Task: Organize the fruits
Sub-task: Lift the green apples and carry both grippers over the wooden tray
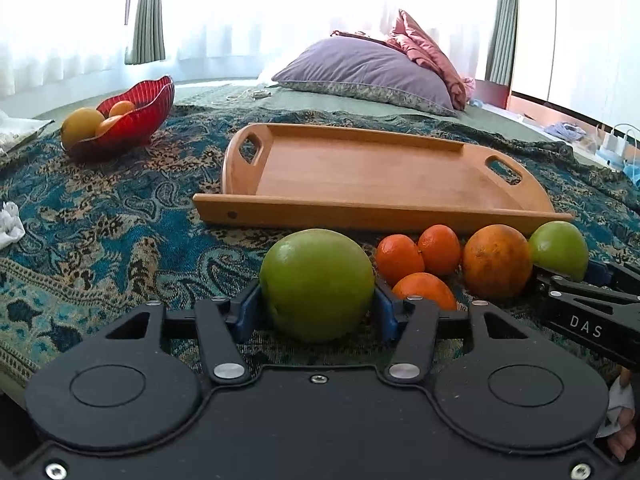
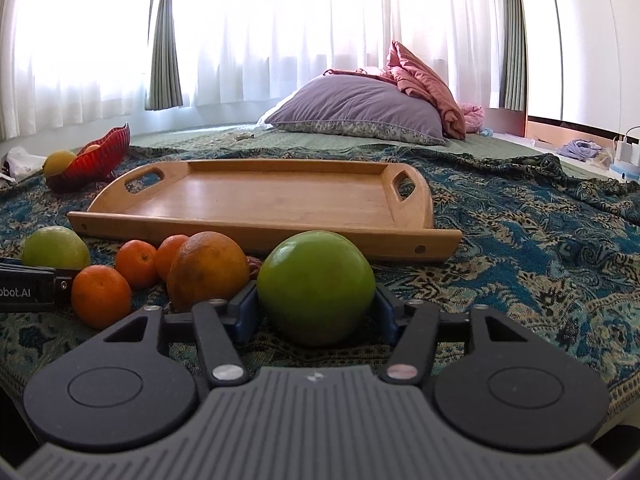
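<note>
My left gripper (image 1: 317, 304) is shut on a green apple (image 1: 317, 282) resting on the patterned bedspread. My right gripper (image 2: 316, 306) is shut on a second green apple (image 2: 315, 285), which also shows in the left wrist view (image 1: 559, 247). Between them lie three small tangerines (image 1: 400, 258) and one large orange (image 1: 496, 266); they show in the right wrist view too, tangerines (image 2: 101, 295) and orange (image 2: 208, 268). An empty wooden tray (image 1: 360, 178) lies just behind the fruit, also seen from the right wrist (image 2: 260, 196).
A red glass bowl (image 1: 138, 118) with oranges stands at the back left, a yellow fruit (image 1: 82, 126) beside it. A purple pillow (image 1: 368, 70) and pink quilt lie at the back. Crumpled white paper (image 1: 10, 224) lies at the left edge.
</note>
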### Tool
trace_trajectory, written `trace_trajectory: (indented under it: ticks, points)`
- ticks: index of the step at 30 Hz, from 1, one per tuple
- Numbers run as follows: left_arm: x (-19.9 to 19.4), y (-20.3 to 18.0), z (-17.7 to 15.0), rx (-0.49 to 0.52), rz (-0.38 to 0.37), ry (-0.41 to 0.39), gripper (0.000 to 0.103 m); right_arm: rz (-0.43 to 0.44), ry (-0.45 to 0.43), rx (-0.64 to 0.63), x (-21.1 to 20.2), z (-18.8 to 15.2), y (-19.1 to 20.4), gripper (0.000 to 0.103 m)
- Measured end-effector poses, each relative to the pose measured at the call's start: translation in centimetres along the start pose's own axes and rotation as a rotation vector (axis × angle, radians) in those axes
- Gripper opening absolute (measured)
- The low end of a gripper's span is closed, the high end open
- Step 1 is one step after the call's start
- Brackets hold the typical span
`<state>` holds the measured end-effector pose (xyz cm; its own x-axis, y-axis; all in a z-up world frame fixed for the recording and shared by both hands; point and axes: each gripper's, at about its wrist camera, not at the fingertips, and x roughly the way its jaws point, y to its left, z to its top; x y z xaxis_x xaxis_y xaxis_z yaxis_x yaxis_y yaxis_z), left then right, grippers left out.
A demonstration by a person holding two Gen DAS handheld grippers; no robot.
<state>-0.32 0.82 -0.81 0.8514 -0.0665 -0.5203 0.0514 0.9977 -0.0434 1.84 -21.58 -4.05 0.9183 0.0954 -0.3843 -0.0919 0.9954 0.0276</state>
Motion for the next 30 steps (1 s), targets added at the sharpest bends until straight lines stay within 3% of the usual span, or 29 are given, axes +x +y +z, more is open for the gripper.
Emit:
trace_trajectory:
  ticks: [12, 30]
  points:
    - [0.0, 0.8, 2.0, 0.010, 0.029, -0.050, 0.054, -0.013, -0.038, 0.031, -0.4, 1.3, -0.9, 0.061]
    - [1.5, 2.0, 5.0, 0.006, 0.017, -0.033, 0.054, -0.083, -0.013, 0.081, 0.1, 3.0, -3.6, 0.061]
